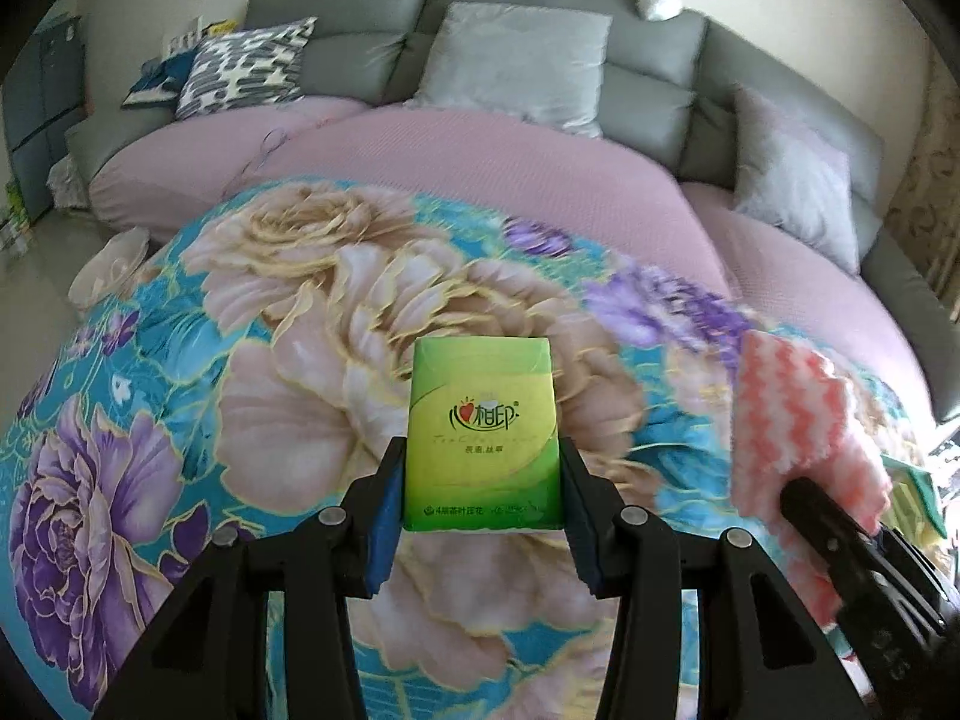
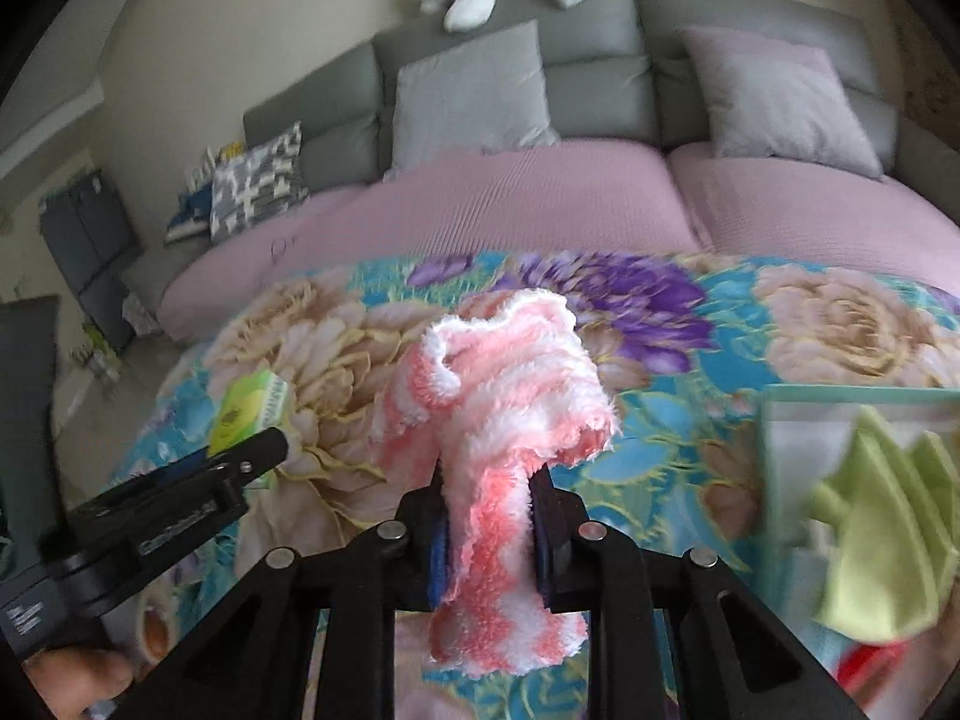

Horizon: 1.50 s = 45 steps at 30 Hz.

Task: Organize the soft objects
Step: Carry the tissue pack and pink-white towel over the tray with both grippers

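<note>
1. The pink-and-white cloth (image 2: pixel 498 414) is bunched between the right gripper (image 2: pixel 487 531) jaws, held above the floral blanket (image 2: pixel 810 312).
2. The green tissue pack (image 1: pixel 483 435) is clamped by the left gripper (image 1: pixel 480 516).
3. Risk: the cloth's loose folds may slip free or snag on the clear bin (image 2: pixel 774 480).
4. Both grippers point level toward the sofa (image 1: pixel 648 60).

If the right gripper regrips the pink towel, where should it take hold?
Judging from the right wrist view, grip the pink towel higher, just under the bunched head, coming straight on as the right gripper does now. The narrow neck fits between the pads; the fluffy head flops above and a loose tail hangs below, so a higher hold should leave less to swing.
</note>
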Motion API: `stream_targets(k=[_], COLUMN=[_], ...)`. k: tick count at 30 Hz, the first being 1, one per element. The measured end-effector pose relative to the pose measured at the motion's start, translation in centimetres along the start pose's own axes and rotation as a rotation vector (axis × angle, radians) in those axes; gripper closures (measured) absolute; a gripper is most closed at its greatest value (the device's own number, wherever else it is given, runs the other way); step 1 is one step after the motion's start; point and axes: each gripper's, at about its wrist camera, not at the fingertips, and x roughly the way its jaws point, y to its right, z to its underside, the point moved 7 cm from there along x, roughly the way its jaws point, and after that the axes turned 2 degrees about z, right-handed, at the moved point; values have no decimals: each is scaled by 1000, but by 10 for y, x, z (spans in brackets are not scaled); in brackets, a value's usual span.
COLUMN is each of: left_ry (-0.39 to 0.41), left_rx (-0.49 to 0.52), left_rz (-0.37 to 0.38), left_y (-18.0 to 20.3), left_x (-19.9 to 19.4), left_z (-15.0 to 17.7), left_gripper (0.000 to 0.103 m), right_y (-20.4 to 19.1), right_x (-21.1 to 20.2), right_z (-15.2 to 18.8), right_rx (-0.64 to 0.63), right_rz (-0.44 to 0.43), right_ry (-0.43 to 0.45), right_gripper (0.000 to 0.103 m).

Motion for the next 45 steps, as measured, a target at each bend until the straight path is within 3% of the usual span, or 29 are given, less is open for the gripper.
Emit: stream_targets(k=[8,12,19,22,26,32,45], left_ry=[62,82,80,73,67,29,-58], left_rx=[88,151,285,328,398,514,544], left_rz=[91,150,242,320,387,414,362], left_y=[52,87,158,191,234,281,286], left_x=[-29,-39,-53,-60,-68,-63,-28], left_z=[-5,-4,11,23,40,73,99], left_gripper=[55,55,54,54,54,54,54], right_y=[53,90,163,188,213,231,243], right_x=[-83,-122,-168,-181,-193,-199,-165], right_z=[-2,3,18,23,31,39,58], right_rx=[108,170,299,334,376,410,438], right_rz=[77,156,276,320,334,335,303], right_ry=[127,183,233,240,246,245,139], right_gripper=[80,80,80,80,80,80,77])
